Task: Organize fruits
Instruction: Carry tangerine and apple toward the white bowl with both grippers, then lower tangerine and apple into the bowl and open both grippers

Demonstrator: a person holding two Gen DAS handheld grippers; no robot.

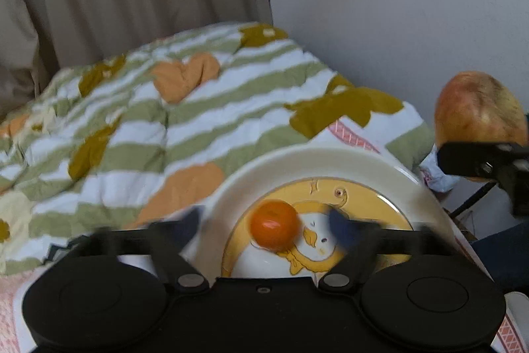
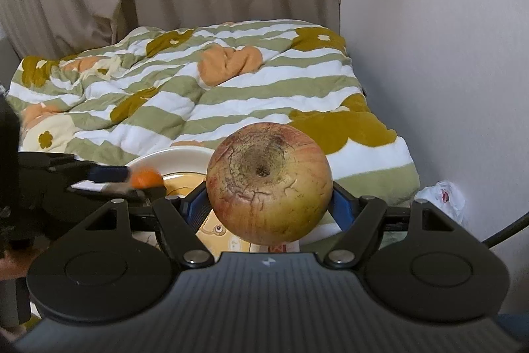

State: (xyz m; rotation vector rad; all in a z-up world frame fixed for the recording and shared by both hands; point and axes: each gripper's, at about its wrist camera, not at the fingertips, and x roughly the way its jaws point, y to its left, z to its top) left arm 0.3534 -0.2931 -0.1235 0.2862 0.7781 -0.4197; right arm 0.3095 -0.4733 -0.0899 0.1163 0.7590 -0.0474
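Resting on the plate (image 1: pixel 330 159), on its yellow duck picture, one orange (image 1: pixel 274 228) is seen between the wide-apart jaws of the left gripper (image 1: pixel 269 225), untouched by them. One apple (image 2: pixel 269 184) is held above the plate's near edge, clamped by the right gripper (image 2: pixel 269 204). One plate, two fruits are counted.

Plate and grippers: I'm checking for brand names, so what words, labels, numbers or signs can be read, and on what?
No readable words or numbers anywhere.
Right gripper body: a small pale logo mark, no letters.
Plate: a cartoon duck drawing with small symbols above it, not legible as text.
Crumpled white bag by the wall: a red mark, too small to read.
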